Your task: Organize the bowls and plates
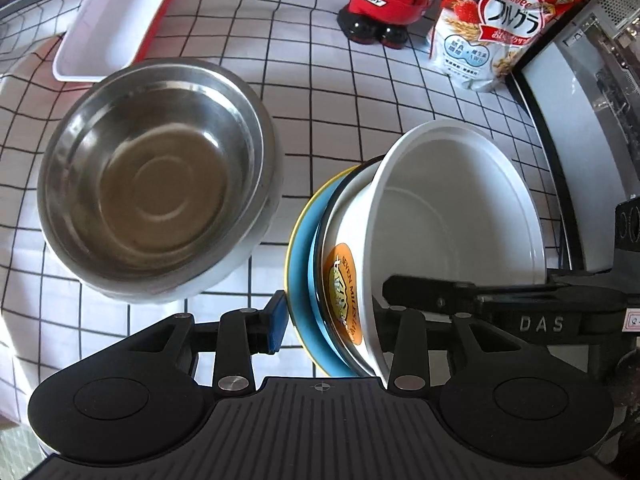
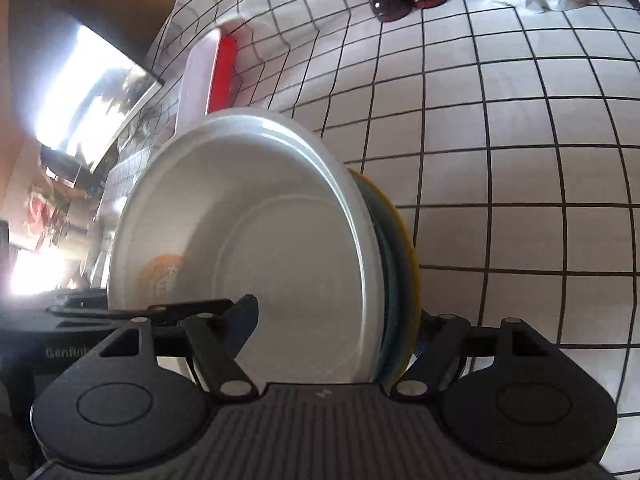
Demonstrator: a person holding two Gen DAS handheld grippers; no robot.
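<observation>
Clamping tilted stack, white bowl (image 1: 452, 216) nested on blue plate (image 1: 299, 264): left gripper (image 1: 328, 320), right gripper (image 2: 332, 332) fingers both closed on it.

White tablecloth with black grid (image 1: 320, 92), bright glare on dark glossy screen (image 2: 92, 108) at left, cluttered sunlit room beyond

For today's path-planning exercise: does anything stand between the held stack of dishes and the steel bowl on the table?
Nothing visible does. The white bowl and blue plate hang beside the steel bowl, with only bare checked tablecloth between them.
</observation>
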